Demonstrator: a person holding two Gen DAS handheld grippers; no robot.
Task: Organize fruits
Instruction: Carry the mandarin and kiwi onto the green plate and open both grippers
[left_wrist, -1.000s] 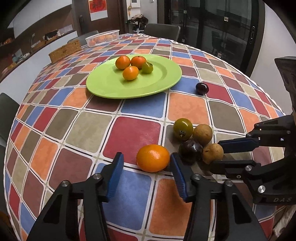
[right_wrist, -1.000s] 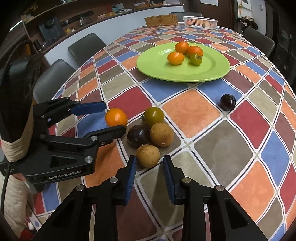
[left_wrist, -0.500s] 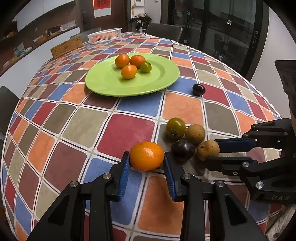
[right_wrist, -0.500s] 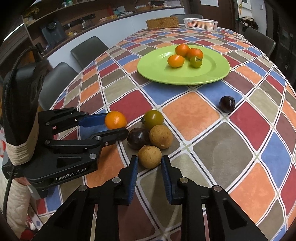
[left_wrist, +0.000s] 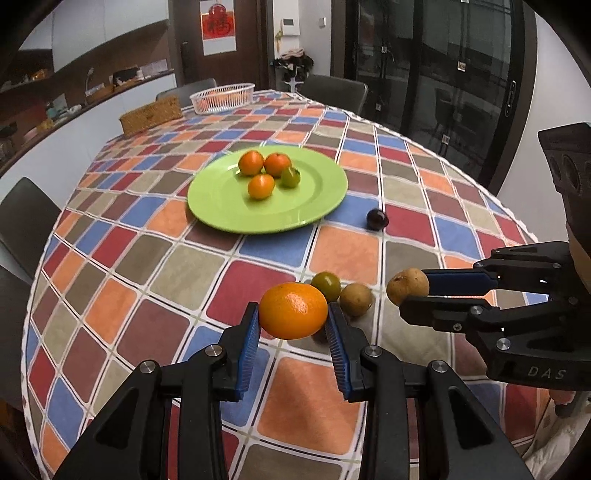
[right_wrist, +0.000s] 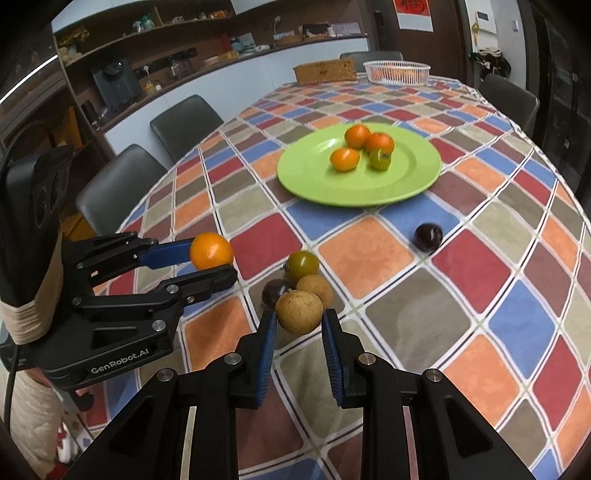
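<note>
- The left gripper (left_wrist: 291, 319) is closed on an orange (left_wrist: 293, 310); its two blue pads press the fruit from both sides. The jaws have just been closing, with the orange between them.
- The orange is lifted a little above the table (left_wrist: 147, 266), at the near edge of the checked cloth.
- The right gripper (right_wrist: 298, 325) is clamped on a small brown fruit (right_wrist: 299, 312), which sits between the tips of the blue pads, also clear of the cloth.
- On the table just behind the two held fruits lies a small group: a green-yellow tomato (right_wrist: 303, 265), a second brown fruit (right_wrist: 314, 290) and a dark purple fruit (right_wrist: 275, 290). They lie close together; the dark one is partly hidden behind the held brown fruit in the right wrist view.
- One more dark plum (right_wrist: 427, 237) lies alone on the cloth, to the right, between the group and the plate.
- A green plate (left_wrist: 221, 206) stands further away, near the middle of the table. It carries three small oranges (left_wrist: 260, 186) and one green fruit (left_wrist: 290, 177), all near each other.
- At the far end of the table I see a white basket (left_wrist: 221, 96) and a woven box (left_wrist: 150, 117) beside it.
- Dark chairs (right_wrist: 184, 125) stand around the table, and a shelf with kitchen things runs along the left wall.
</note>
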